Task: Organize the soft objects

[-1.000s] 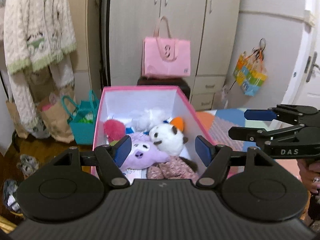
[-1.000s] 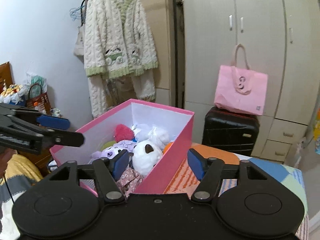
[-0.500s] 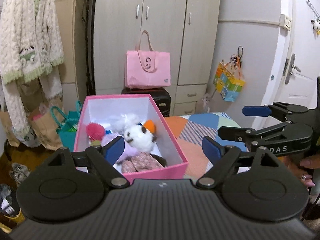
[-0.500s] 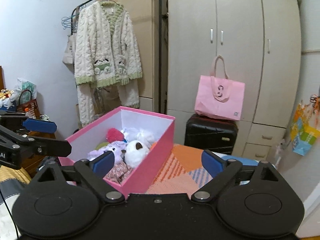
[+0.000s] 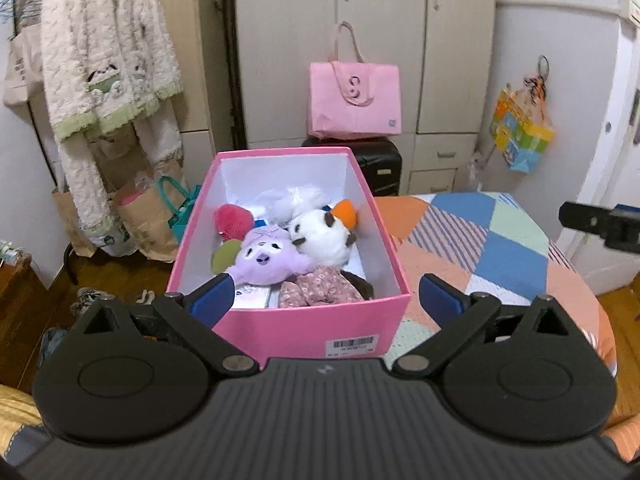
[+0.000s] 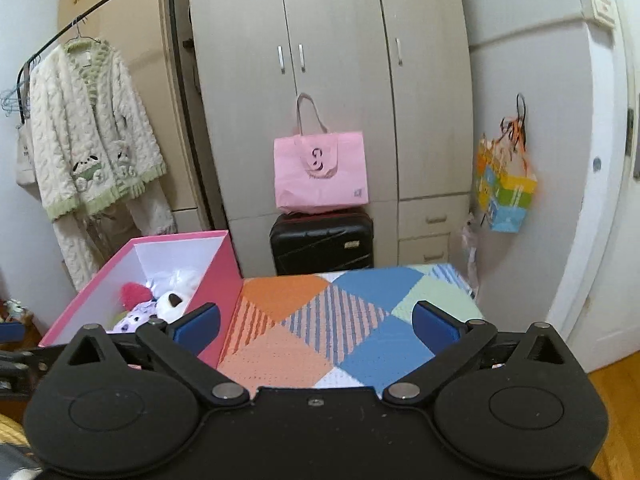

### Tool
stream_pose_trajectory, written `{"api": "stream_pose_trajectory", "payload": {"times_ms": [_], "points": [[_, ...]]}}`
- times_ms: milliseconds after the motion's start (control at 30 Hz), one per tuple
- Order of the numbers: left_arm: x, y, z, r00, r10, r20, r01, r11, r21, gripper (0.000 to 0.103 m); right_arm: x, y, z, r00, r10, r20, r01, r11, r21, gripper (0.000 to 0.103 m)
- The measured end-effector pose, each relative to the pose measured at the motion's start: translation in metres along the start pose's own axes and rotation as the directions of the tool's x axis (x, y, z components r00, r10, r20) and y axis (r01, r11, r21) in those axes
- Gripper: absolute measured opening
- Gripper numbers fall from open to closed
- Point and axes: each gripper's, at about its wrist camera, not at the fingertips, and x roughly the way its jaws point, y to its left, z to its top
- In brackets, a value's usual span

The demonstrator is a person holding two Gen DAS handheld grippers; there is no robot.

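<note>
1. The left gripper (image 5: pixel 326 294) has its jaws opening wide, and nothing is held between them; the near end of the pink box (image 5: pixel 304 332) sits in the gap, untouched.
2. The right gripper (image 6: pixel 316 322) is likewise opening, empty, above the patchwork cover (image 6: pixel 348 320) on the table.
3. The box stands on the left part of that cover, lid off.
4. Inside lie a purple plush (image 5: pixel 266 258), a white plush with an orange patch (image 5: pixel 326 238), a pink pom-pom (image 5: pixel 232 220) and a floral fabric toy (image 5: pixel 320 290), packed against one another.
5. Behind the table a pink tote bag (image 6: pixel 320 172) rests on a black suitcase (image 6: pixel 322 242) before the wardrobe (image 6: pixel 332 60).
6. A cream knitted cardigan (image 6: pixel 92 152) hangs on a rail at the left.
</note>
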Motion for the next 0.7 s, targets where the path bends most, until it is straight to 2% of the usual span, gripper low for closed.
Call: {"api": "stream_pose_trajectory", "payload": {"times_ms": [67, 133, 300, 433, 500, 700], "points": [[-0.002, -0.002, -0.001, 1.0, 0.002, 0.005, -0.002, 1.0, 0.002, 0.1, -0.006, -0.005, 0.001, 1.0, 0.028, -0.003, -0.028, 1.0, 0.01, 0.103], [-0.007, -0.004, -0.003, 0.999, 0.021, 0.029, -0.021, 1.0, -0.023, 0.1, -0.01, -0.005, 0.0, 1.0, 0.021, -0.001, -0.021, 1.0, -0.013, 0.103], [-0.02, -0.008, -0.009, 0.996, 0.034, 0.088, -0.029, 0.998, -0.051, 0.1, -0.024, 0.014, -0.011, 0.997, -0.05, 0.058, 0.06, 0.98, -0.188, 0.103], [-0.026, -0.015, -0.016, 0.99, 0.069, 0.12, -0.064, 0.997, -0.046, 0.1, -0.027, 0.01, -0.015, 0.999, -0.003, 0.046, 0.01, 0.988, -0.156, 0.103], [-0.025, -0.017, -0.017, 0.991, 0.063, 0.117, -0.059, 0.997, -0.042, 0.1, -0.025, 0.009, -0.017, 1.0, 0.011, 0.029, -0.006, 0.988, -0.154, 0.103], [-0.025, -0.026, -0.021, 0.986, 0.105, 0.13, -0.102, 0.994, -0.026, 0.1, -0.022, 0.015, -0.023, 1.0, -0.023, 0.001, 0.023, 0.987, -0.157, 0.103]]}}
